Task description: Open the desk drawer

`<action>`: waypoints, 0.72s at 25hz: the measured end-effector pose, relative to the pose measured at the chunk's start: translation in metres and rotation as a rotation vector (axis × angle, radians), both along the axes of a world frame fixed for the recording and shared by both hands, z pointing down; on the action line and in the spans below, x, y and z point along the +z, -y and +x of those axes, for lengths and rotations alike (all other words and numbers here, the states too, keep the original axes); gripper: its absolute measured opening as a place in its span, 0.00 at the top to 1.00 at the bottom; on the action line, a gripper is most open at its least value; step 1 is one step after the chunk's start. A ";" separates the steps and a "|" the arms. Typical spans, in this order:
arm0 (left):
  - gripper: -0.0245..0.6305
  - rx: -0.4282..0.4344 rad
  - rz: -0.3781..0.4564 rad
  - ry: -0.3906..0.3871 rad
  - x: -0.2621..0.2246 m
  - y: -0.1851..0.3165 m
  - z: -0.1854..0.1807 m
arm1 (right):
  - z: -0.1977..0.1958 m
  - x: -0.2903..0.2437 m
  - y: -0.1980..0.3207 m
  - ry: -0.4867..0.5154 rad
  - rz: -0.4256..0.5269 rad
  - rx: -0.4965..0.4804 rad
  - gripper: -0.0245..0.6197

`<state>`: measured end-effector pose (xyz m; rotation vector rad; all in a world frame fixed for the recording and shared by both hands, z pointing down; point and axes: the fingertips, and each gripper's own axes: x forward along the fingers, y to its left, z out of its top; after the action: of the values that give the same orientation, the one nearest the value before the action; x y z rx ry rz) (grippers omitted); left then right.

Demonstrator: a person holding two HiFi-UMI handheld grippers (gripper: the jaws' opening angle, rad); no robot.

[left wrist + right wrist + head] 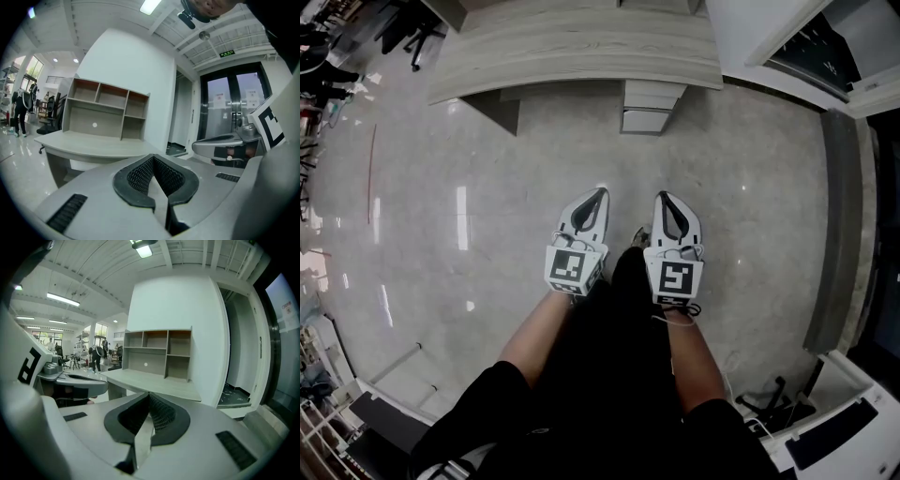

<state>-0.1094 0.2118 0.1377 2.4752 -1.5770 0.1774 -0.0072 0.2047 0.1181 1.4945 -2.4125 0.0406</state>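
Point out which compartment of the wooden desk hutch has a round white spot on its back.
The wide lower-left compartment; the smaller cubbies around it have plain backs.

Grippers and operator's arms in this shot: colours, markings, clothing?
Left gripper and right gripper: pale grey shells tapering to a point, black ribbed pads lining the jaws, dark slotted vents on top. Each carries a cube with black-and-white square markers. The person wears black short sleeves; forearms bare.

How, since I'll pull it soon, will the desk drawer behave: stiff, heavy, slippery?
It probably slides straight out rather than tipping: the drawer sits in a stack under the desk. It is likely light, being shallow. No handle shows from here, so its front may grip poorly.
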 end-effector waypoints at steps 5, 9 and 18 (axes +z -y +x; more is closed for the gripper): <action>0.96 -0.012 -0.011 0.022 0.006 0.044 0.020 | 0.013 0.013 0.042 0.020 -0.028 -0.039 0.95; 0.96 -0.016 -0.019 0.051 0.013 0.069 0.032 | 0.020 0.021 0.068 0.033 -0.041 -0.071 0.95; 0.96 -0.045 -0.047 0.071 0.028 0.097 0.037 | 0.036 0.043 0.106 0.036 -0.084 -0.071 0.95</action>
<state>-0.0727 0.1149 0.1657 2.4211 -1.6348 0.2949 0.0287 0.0991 0.1606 1.3828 -2.4577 0.1520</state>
